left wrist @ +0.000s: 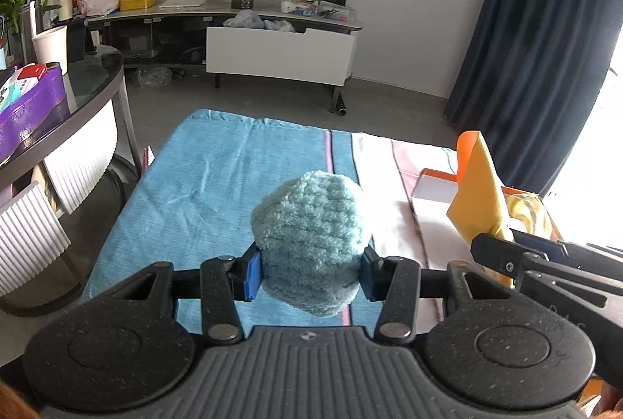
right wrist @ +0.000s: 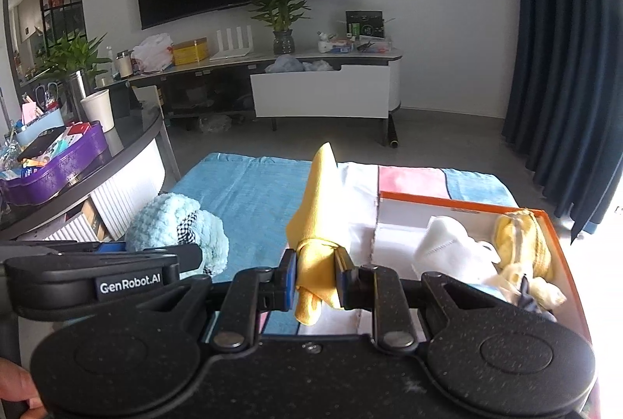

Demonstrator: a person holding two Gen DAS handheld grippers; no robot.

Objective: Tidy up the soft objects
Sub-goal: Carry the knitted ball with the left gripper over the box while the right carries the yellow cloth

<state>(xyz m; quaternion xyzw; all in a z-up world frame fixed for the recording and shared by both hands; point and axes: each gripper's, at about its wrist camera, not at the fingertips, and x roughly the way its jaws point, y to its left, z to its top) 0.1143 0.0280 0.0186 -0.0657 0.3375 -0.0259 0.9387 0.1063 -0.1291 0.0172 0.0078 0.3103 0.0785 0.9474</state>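
My left gripper point(left wrist: 311, 273) is shut on a fluffy light-blue knitted plush point(left wrist: 309, 240) and holds it above the blue towel point(left wrist: 218, 177). The plush also shows in the right wrist view point(right wrist: 175, 232), with a black-and-white checked patch. My right gripper point(right wrist: 316, 280) is shut on a yellow cloth point(right wrist: 317, 220), which stands up from the jaws; it also shows in the left wrist view point(left wrist: 479, 193). Right of it lies an orange-rimmed box point(right wrist: 459, 203) holding a white cloth point(right wrist: 447, 247) and a yellow soft item point(right wrist: 521, 240).
A striped towel covers the low surface. A round glass table point(right wrist: 128, 142) with a purple tray point(right wrist: 58, 166) and a white cup point(right wrist: 97, 109) stands at the left. A TV stand point(right wrist: 319, 88) and dark curtains point(right wrist: 564, 68) are behind.
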